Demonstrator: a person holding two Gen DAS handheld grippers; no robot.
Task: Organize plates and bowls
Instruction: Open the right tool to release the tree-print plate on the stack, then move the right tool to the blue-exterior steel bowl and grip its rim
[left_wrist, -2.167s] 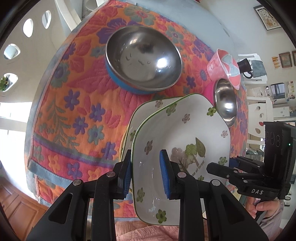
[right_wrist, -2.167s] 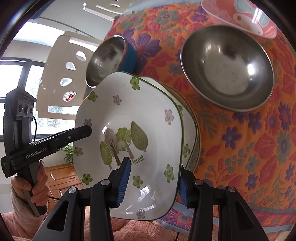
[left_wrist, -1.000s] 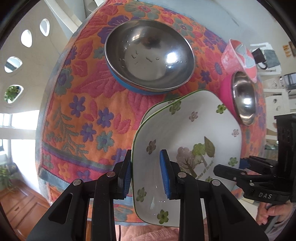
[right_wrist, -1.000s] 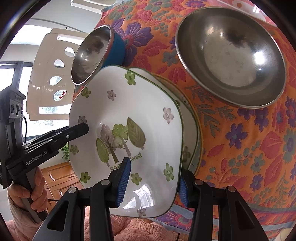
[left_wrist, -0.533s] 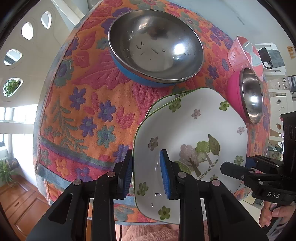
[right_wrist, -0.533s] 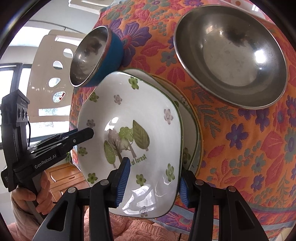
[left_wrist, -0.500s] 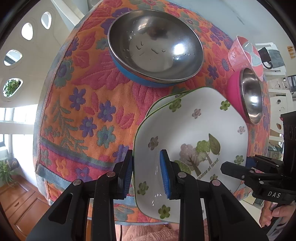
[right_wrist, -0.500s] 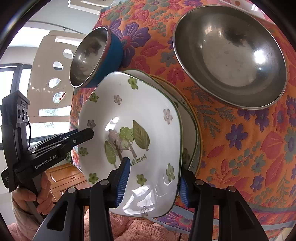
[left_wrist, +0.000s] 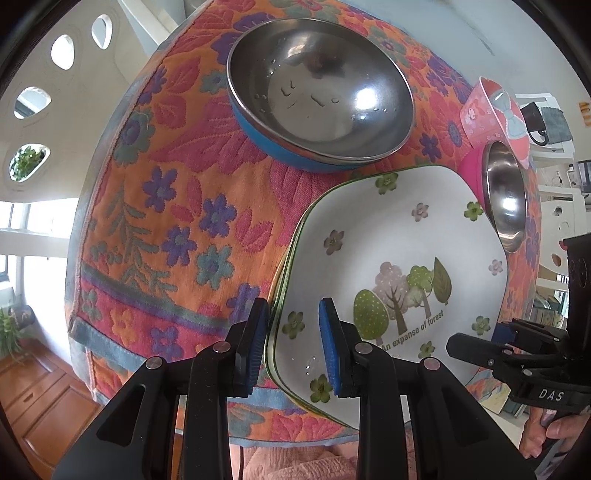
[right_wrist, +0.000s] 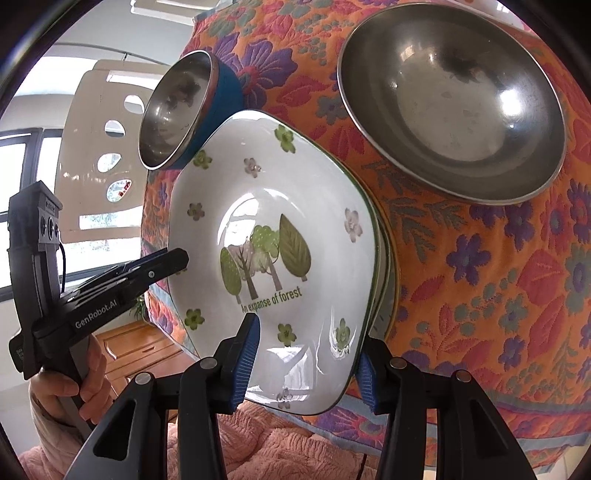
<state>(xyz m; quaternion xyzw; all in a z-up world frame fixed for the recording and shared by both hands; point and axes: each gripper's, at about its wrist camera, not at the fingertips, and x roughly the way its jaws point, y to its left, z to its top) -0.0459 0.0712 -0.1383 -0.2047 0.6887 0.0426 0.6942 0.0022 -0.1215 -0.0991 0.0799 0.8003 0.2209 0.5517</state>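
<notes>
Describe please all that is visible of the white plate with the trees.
The white plate is glossy, ceramic-looking, squarish with rounded corners and a thin green rim, painted with small flowers, trees and "An expanse of forest". It lies on another similar plate on the floral tablecloth. The left gripper and right gripper each straddle an edge.

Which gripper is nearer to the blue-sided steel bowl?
Left. The left gripper grips the plate's edge on the side where the blue-sided bowl sits; the right gripper holds the opposite edge, beside the pink-sided bowl.
</notes>
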